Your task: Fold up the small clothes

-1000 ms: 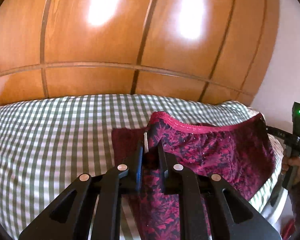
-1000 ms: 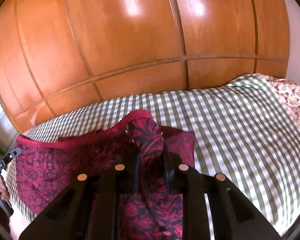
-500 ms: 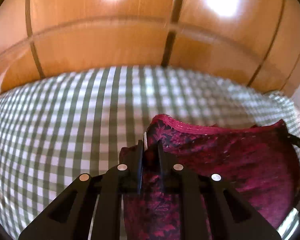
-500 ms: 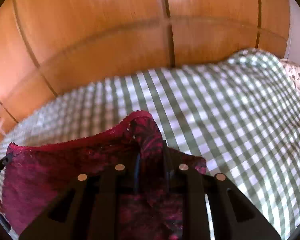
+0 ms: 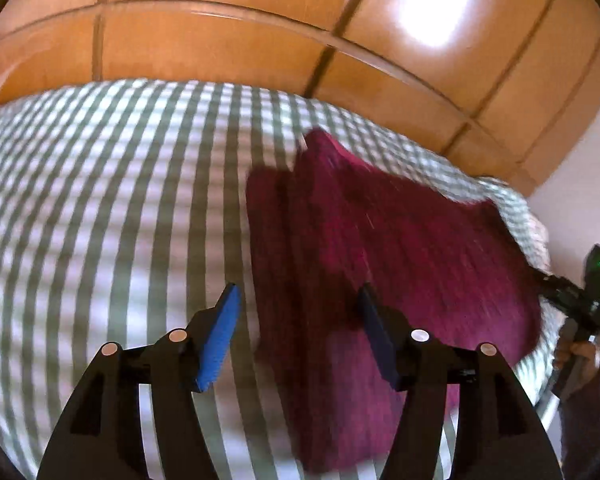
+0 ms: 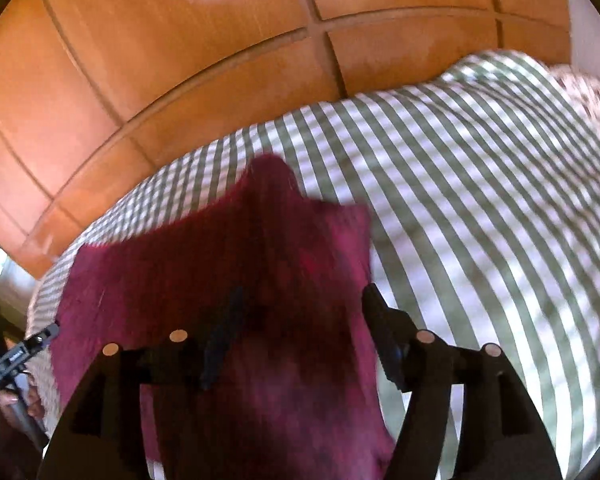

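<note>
A dark red patterned garment (image 5: 380,256) lies on the green-and-white checked bed cover (image 5: 100,208), with one raised corner at its far edge. It also shows in the right wrist view (image 6: 236,280). My left gripper (image 5: 296,300) is open and empty, its fingers apart above the garment's left edge. My right gripper (image 6: 300,304) is open and empty above the garment's right part. The right gripper also shows at the right edge of the left wrist view (image 5: 576,304). Both views are blurred by motion.
A glossy wooden wardrobe (image 5: 260,32) stands behind the bed. A floral pillow or cloth (image 6: 592,96) lies at the bed's far right. The checked cover (image 6: 480,200) spreads to both sides of the garment. A white wall (image 5: 580,184) is at the right.
Both grippers were shut on the garment's top corners; both have opened and let go. The garment has dropped onto the bed and both grippers have pulled back.
</note>
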Action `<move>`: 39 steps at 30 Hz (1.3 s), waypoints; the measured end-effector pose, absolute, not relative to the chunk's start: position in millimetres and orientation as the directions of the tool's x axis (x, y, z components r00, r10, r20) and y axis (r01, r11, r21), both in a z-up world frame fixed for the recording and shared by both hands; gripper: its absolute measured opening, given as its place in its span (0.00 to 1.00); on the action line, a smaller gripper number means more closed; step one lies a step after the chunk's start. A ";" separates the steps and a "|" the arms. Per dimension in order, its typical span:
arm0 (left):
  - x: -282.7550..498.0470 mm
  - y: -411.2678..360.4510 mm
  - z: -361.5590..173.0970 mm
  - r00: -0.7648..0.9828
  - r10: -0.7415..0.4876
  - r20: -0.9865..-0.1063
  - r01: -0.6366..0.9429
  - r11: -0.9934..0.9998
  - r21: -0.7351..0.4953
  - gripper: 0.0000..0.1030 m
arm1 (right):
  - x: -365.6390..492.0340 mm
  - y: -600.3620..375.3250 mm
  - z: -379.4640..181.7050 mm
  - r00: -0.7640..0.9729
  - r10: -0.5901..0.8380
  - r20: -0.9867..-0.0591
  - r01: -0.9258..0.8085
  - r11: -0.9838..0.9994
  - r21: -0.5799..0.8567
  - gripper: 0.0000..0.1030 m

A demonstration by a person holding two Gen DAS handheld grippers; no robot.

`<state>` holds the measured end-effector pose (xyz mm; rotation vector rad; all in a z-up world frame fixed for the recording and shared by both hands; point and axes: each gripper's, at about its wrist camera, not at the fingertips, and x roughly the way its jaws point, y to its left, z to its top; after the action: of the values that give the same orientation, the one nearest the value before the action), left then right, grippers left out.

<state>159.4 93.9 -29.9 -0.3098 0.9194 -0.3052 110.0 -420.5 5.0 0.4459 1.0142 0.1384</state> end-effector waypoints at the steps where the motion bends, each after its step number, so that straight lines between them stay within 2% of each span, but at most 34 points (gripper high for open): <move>1: 144.5 95.0 -33.4 0.559 -0.415 -0.718 0.136 0.900 -0.415 0.58 | 93.9 -424.2 3.2 0.519 0.330 -0.789 0.094 0.895 0.436 0.61; 4: 115.6 91.3 -44.3 0.532 -0.483 -0.696 0.163 0.865 -0.475 0.58 | 57.3 -423.8 -6.3 0.481 0.364 -0.798 0.075 0.890 0.451 0.60; 7: 99.0 76.6 -55.0 0.495 -0.516 -0.699 0.187 0.849 -0.494 0.58 | 40.3 -413.9 -18.9 0.458 0.349 -0.818 0.067 0.903 0.423 0.52; 9: 99.7 66.7 -63.0 0.467 -0.514 -0.719 0.181 0.852 -0.492 0.43 | 38.1 -410.0 -19.3 0.463 0.312 -0.830 0.079 0.918 0.389 0.34; 10: 101.7 65.2 -64.2 0.468 -0.498 -0.730 0.174 0.862 -0.476 0.28 | 39.4 -409.3 -18.7 0.462 0.307 -0.832 0.084 0.919 0.385 0.18; 11: 103.8 65.5 -64.1 0.466 -0.498 -0.731 0.167 0.861 -0.480 0.16 | 38.4 -408.5 -15.6 0.465 0.304 -0.832 0.082 0.920 0.383 0.15; 14: 99.2 69.9 -52.1 0.486 -0.508 -0.712 0.174 0.854 -0.490 0.11 | 28.1 -406.9 0.8 0.486 0.307 -0.818 0.057 0.923 0.380 0.13; 19: 72.4 82.2 -41.8 0.479 -0.532 -0.698 0.186 0.839 -0.512 0.10 | -7.3 -411.3 20.5 0.482 0.363 -0.797 0.031 0.902 0.430 0.12; 24: 21.1 88.8 -47.8 0.425 -0.545 -0.722 0.194 0.835 -0.516 0.11 | -57.7 -412.3 20.7 0.414 0.395 -0.820 0.023 0.896 0.444 0.12; 27: 3.8 89.9 -44.2 0.414 -0.546 -0.728 0.210 0.836 -0.508 0.15 | -69.2 -413.7 25.1 0.400 0.398 -0.825 0.022 0.896 0.443 0.14; 28: 3.8 93.7 -41.5 0.425 -0.549 -0.720 0.199 0.832 -0.517 0.17 | -67.7 -414.6 28.7 0.409 0.398 -0.821 0.025 0.895 0.446 0.17; 29: 9.2 98.5 -39.4 0.431 -0.564 -0.704 0.191 0.820 -0.540 0.27 | -64.2 -415.6 33.3 0.427 0.389 -0.816 0.028 0.897 0.442 0.22; 30: 13.9 104.5 -35.5 0.458 -0.568 -0.684 0.172 0.812 -0.558 0.33 | -59.2 -416.5 39.3 0.456 0.375 -0.807 0.033 0.899 0.437 0.26; 31: 17.5 108.5 -31.6 0.485 -0.560 -0.672 0.160 0.812 -0.561 0.40 | -52.1 -416.5 44.5 0.478 0.372 -0.795 0.030 0.898 0.438 0.36; 32: 22.2 109.3 -27.9 0.503 -0.554 -0.663 0.158 0.813 -0.560 0.40 | -43.3 -415.5 48.9 0.501 0.361 -0.787 0.028 0.902 0.432 0.42; 35: 45.9 104.8 -21.8 0.528 -0.551 -0.646 0.151 0.810 -0.567 0.40 | -13.2 -407.6 55.2 0.546 0.301 -0.782 0.037 0.924 0.381 0.50; 39: 77.8 92.2 -28.5 0.516 -0.537 -0.667 0.127 0.818 -0.560 0.40 | 32.5 -392.2 36.7 0.509 0.237 -0.827 0.052 0.951 0.305 0.50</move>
<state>77.8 92.2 -28.5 -0.4808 0.9520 -0.4178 32.5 -392.2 36.7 0.3082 1.0351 0.1140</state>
